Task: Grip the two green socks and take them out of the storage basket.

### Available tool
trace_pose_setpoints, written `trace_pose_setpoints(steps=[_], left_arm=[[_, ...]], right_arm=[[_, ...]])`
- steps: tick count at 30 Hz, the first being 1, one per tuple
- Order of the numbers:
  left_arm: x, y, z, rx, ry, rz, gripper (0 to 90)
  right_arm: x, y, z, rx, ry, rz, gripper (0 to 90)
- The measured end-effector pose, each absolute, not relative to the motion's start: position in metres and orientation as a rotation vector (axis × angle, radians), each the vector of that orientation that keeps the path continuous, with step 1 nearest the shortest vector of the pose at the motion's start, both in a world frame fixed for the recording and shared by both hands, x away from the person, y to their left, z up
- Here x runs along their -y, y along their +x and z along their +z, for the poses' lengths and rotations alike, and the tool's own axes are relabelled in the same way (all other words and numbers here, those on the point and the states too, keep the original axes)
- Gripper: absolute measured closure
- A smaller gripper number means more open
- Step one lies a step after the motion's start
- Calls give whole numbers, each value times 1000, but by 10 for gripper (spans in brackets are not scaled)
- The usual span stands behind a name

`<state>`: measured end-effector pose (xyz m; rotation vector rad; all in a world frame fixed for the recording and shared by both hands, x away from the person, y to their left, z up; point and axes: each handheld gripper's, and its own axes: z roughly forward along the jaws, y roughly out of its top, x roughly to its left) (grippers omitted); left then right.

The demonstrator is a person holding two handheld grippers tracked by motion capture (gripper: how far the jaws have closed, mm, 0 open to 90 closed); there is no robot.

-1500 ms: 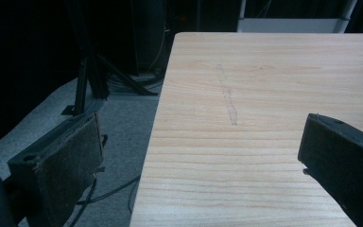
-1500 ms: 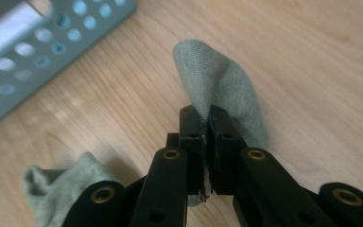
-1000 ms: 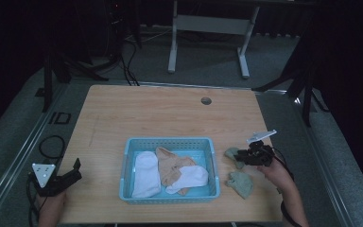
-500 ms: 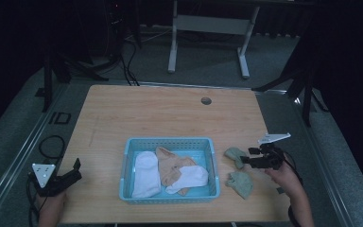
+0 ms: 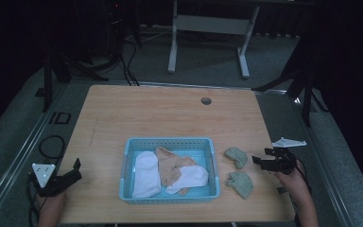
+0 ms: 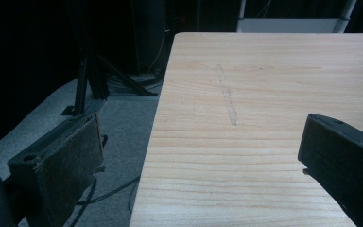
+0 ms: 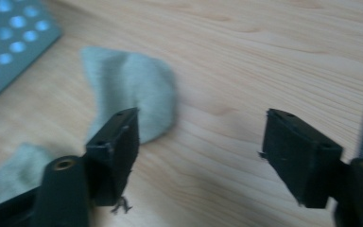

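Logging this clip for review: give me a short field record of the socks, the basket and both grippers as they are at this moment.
table: light wooden table
basket: blue basket near the front edge, holding two white socks and a tan one
green socks: far green sock and near green sock, both on the table right of the basket, apart from each other
right gripper: right gripper right of the far green sock, jaws just been opening, nothing between them
left gripper: left gripper at the table's front left corner, jaws apart, empty

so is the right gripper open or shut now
Open. The right gripper has just been opening; its jaws stand wide apart over bare table, nothing between them, beside a green sock.
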<state>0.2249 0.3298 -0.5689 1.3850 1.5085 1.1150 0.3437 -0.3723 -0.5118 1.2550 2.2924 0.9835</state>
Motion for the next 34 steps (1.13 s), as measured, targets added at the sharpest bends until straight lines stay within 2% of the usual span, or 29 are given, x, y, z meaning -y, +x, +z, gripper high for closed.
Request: trace_pose_setpoints(steps=[1, 2, 3, 22, 34], left_arm=[[-330, 225, -569, -1509, 1386, 1116, 4], [-330, 225, -569, -1509, 1386, 1116, 4], [-330, 225, -569, -1509, 1386, 1117, 4], [-330, 225, -569, -1508, 1385, 1115, 4], [-330, 225, -569, -1507, 1390, 1116, 4]], right_arm=[[378, 342, -515, -2255, 1283, 1008, 169], [378, 342, -515, -2255, 1283, 1008, 169], [381, 341, -518, -2247, 1278, 1016, 119], [411, 316, -549, -1801, 1503, 1007, 107], [420, 313, -556, -1772, 1552, 1065, 125]])
